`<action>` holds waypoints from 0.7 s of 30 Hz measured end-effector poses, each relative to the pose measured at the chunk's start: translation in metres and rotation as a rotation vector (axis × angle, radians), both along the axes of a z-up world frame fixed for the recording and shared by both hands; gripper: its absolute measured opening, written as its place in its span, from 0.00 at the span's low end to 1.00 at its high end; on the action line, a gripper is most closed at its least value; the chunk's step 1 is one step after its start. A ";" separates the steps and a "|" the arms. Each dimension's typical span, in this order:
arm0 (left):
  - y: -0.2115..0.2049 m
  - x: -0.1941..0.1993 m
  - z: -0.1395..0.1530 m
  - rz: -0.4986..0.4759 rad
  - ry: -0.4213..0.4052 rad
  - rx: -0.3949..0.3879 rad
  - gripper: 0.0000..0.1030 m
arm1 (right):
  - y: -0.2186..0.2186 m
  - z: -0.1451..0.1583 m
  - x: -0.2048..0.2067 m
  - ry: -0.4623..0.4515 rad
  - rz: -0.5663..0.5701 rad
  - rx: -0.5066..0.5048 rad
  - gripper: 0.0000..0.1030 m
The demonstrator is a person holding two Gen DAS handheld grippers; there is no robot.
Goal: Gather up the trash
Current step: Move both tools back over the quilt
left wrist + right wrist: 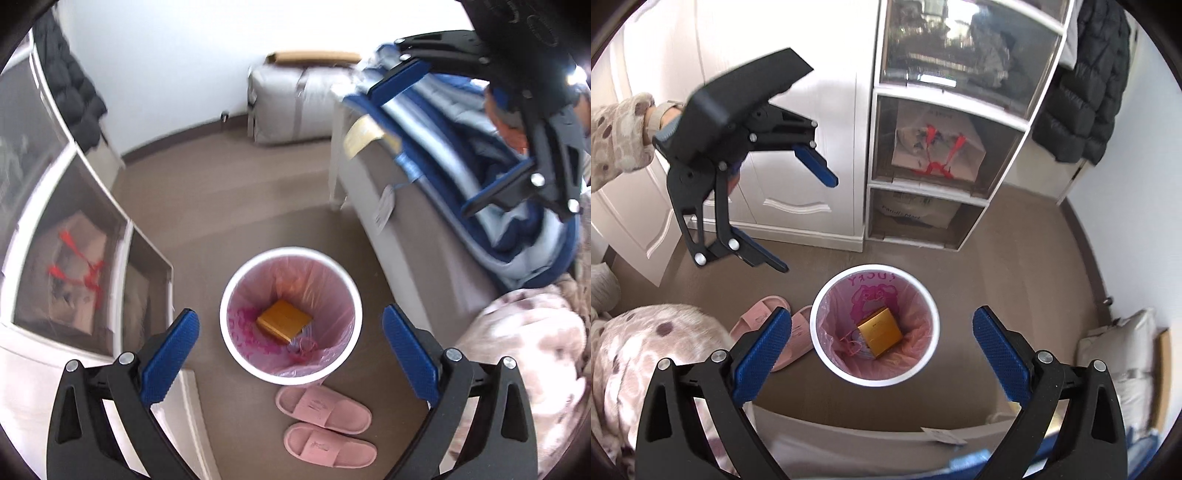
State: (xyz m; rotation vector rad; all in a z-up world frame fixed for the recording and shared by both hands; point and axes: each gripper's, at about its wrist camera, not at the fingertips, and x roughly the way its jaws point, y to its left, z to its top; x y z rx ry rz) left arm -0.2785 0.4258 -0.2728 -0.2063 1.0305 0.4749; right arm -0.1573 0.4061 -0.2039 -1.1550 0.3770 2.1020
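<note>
Bedroom floor of brown carpet (258, 206), seen from above through two fisheye wrist cameras. A round white wastebasket (290, 318) (874, 325) lined with a thin pink plastic bag (332, 299) (916, 332) stands on the carpet, and a flat golden-yellow rectangular box (283, 319) (880, 335) lies at its bottom, beside crumpled pink scraps. The left hand-held gripper (291, 349) (809, 218) hangs above the basket with its blue-padded fingers spread wide and nothing between them. The right hand-held gripper (882, 349) (436, 147) is also above the basket, fingers spread wide and holding nothing. A pair of pink rubber slippers (325, 424) (783, 332) sits on the carpet touching the basket's side. Nearby stands a white drawer tower with clear fronts (74, 229) (945, 140), a black quilted jacket (1086, 81) hanging beside it. A bed with a blue and grey quilt (480, 177) lies on the other side of the basket. The person wears spotted beige fleece sleeves (617, 136).
</note>
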 end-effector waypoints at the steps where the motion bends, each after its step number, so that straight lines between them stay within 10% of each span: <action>1: -0.005 0.003 0.009 -0.008 -0.005 0.007 0.95 | -0.005 0.007 0.002 -0.003 0.001 0.015 0.93; 21: -0.167 0.123 0.169 -0.356 -0.256 0.259 0.95 | -0.168 0.100 0.162 -0.095 -0.295 0.186 0.93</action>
